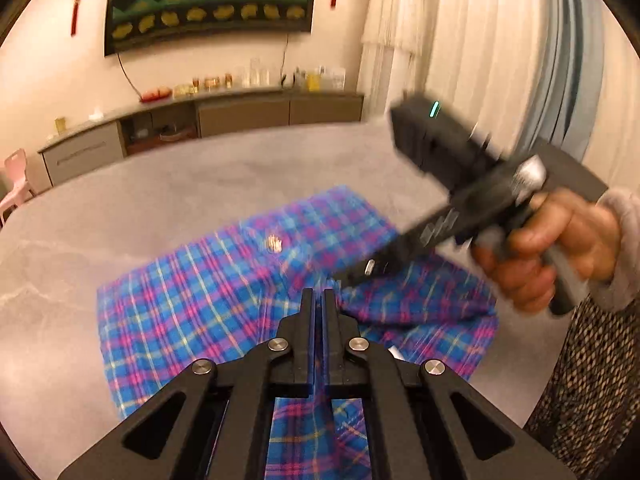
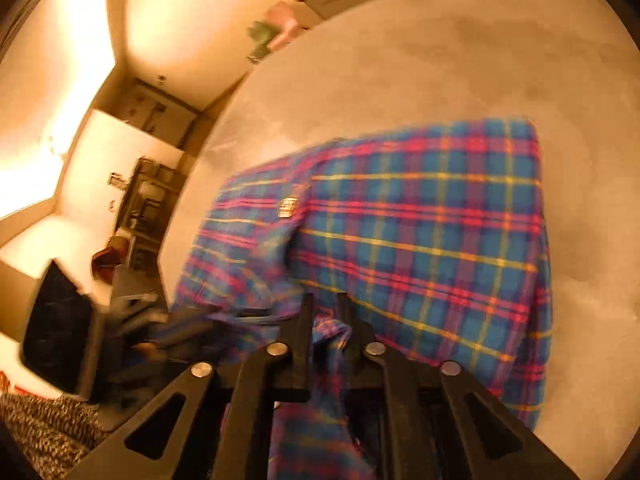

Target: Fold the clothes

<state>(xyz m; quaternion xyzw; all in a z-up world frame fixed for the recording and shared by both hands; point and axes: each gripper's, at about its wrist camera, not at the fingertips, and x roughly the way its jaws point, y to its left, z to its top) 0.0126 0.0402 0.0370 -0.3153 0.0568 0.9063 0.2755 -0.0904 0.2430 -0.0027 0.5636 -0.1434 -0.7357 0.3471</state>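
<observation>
Plaid cloth is lying spread over a grey table, one garment [image 1: 224, 300] in blue, pink and yellow checks, and both cameras are looking down on it from the near edge.

From the left wrist, the left gripper [image 1: 319, 300] is showing its two fingers pressed together, with a thin edge of the garment running between them and more plaid passing beneath the linkage. Just ahead and to the right of those fingertips, this view alone is showing the right gripper [image 1: 352, 276] from the side, blurred, its black body slanting down to the cloth, with a hand [image 1: 560, 252] in a pale cuff wrapping its handle. Beyond the table [image 1: 160, 192], a long low cabinet [image 1: 208, 120] is carrying jars and bottles, a dark screen [image 1: 208, 0] is hanging over it, two red knot ornaments are flanking the screen, and pale curtains [image 1: 480, 40] are falling to the right.

From the right wrist, the right gripper [image 2: 325, 304] is pinching a bunched fold of the garment [image 2: 420, 240], which is hanging down between its two nearly closed fingers. Ahead and to the right of it the cloth is lying flat on the table [image 2: 400, 60], one small label [image 2: 289, 207] sitting on it. To the left of the fingers, a blurred dark shape is appearing low down; I cannot tell what it is.
</observation>
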